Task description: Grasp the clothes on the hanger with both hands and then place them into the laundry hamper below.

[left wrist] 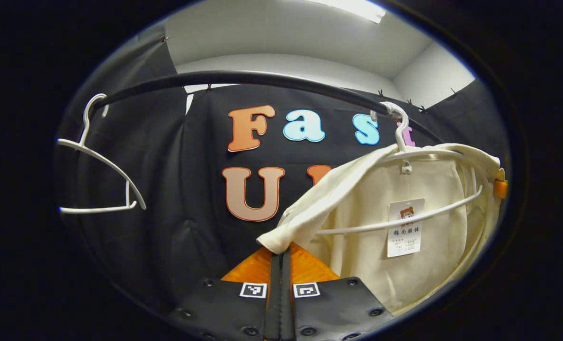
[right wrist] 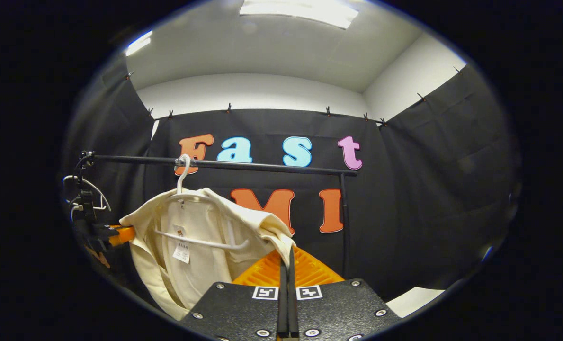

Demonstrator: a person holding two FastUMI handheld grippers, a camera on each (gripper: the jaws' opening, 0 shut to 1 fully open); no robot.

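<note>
Cream garment (left wrist: 371, 222) on white hanger (left wrist: 406, 156), hung from black rail (left wrist: 262, 80), right half of left gripper view. Left gripper (left wrist: 280, 258) fingers closed, pinching garment's left shoulder edge at lower centre. Right gripper (right wrist: 287, 255) fingers closed on the other shoulder corner. Spare empty hanger (left wrist: 96, 161) upper left

We see a matt cream cloth garment (left wrist: 404, 213) on a smooth plastic hanger (left wrist: 404, 142), under a glossy metal rail (left wrist: 262, 78).
</note>
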